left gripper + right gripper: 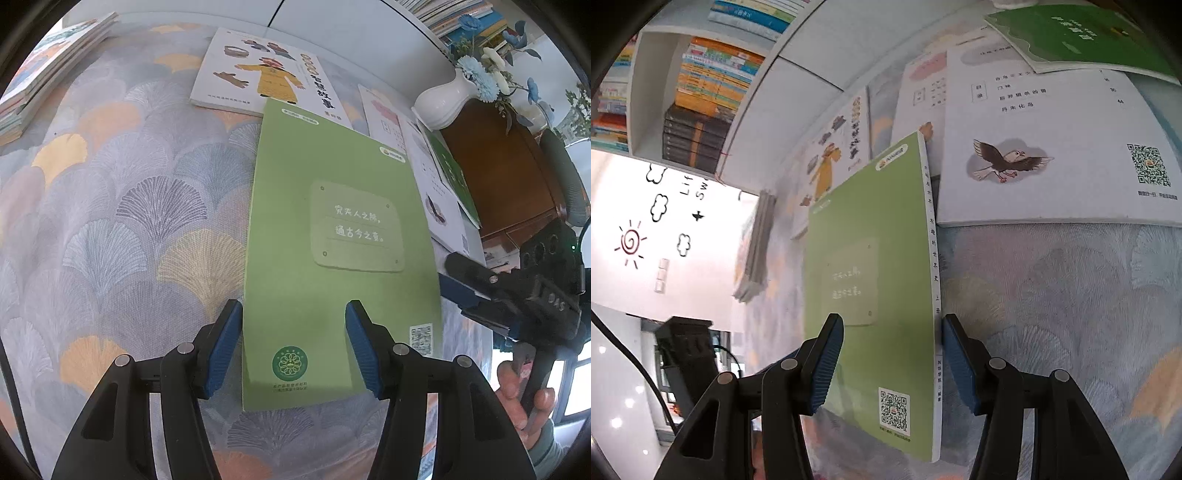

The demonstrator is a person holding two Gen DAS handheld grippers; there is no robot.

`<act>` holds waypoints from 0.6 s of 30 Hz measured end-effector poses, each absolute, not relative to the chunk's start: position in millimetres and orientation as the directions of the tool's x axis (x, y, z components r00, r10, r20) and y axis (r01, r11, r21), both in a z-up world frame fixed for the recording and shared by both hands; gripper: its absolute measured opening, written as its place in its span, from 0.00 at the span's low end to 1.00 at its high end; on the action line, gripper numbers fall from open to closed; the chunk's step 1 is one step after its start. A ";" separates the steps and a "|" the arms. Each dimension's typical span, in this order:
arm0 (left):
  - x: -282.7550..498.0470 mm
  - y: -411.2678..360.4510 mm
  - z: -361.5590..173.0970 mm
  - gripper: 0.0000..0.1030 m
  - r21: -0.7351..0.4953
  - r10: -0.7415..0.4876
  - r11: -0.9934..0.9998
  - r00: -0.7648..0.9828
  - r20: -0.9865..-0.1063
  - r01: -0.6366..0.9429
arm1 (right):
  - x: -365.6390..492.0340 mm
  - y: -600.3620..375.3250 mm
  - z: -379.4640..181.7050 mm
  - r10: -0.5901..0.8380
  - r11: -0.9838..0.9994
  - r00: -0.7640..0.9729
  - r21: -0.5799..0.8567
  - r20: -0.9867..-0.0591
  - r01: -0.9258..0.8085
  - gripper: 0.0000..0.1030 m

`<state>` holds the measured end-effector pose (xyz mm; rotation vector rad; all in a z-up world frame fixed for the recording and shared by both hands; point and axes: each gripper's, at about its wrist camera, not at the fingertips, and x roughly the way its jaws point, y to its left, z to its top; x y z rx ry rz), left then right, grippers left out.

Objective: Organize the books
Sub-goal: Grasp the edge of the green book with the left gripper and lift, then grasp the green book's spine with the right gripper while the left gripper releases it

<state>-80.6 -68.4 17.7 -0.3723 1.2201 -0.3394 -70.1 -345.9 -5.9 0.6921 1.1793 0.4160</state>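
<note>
A light green book (332, 258) lies flat, back cover up, on the fan-patterned cloth (110, 221). My left gripper (294, 345) hangs open over its near end; the left fingertip is at the book's left edge, the right one over the cover, and neither pad presses on it. My right gripper (461, 284) sits at the book's right edge, rolled on its side. In the right wrist view the green book (868, 258) shows between the fingers of the right gripper (892, 363), its spine close to the right pad with a gap left. Both grippers are open.
A white book with a yellow-robed figure (266, 74) lies beyond the green one. A white book with a bird (1052, 155) and a small dark green book (1089, 37) lie to the right. A book stack (44, 74) sits far left. A white vase (447, 99) stands on a wooden cabinet (509, 177).
</note>
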 end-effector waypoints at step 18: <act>-76.4 -59.5 14.6 0.53 -0.513 -0.525 0.851 0.246 -0.815 0.114 | -83.1 -356.9 8.9 0.720 0.578 0.396 0.808 -0.569 0.110 0.53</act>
